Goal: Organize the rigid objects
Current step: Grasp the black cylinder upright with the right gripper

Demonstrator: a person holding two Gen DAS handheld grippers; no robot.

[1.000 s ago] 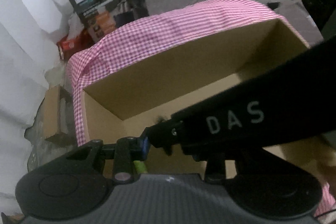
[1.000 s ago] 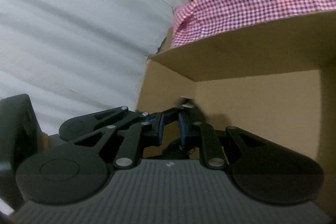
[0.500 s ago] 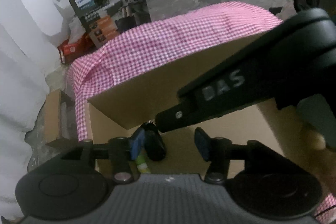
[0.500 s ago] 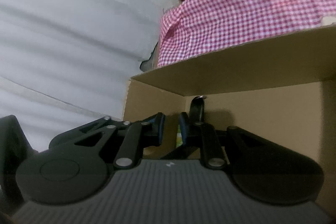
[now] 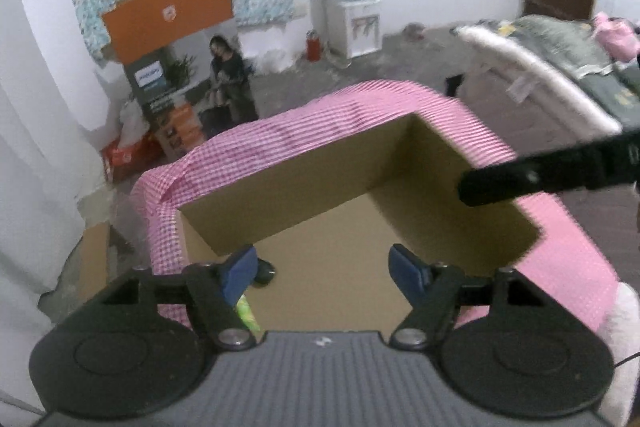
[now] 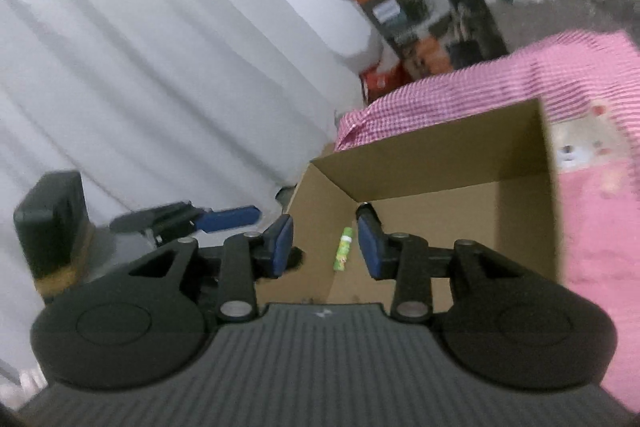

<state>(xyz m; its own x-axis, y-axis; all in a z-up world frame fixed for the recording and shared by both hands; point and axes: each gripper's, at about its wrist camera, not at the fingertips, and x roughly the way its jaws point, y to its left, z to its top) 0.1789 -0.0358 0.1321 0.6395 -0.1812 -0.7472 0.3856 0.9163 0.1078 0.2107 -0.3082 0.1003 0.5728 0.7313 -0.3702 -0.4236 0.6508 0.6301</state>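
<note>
Dim, even indoor light – soft motion blur throughout, fisheye bending at the edges.

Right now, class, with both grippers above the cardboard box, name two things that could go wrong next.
1. The left gripper, jaws just opened and empty, hangs close over the cardboard box; its fingers could catch the wall.
2. The green tube and a dark object lie loose in one corner; further items dropped there may pile up or knock them.

No text sharp enough to read, tall printed carton (image 5: pixel 188 87) label blurred
</note>
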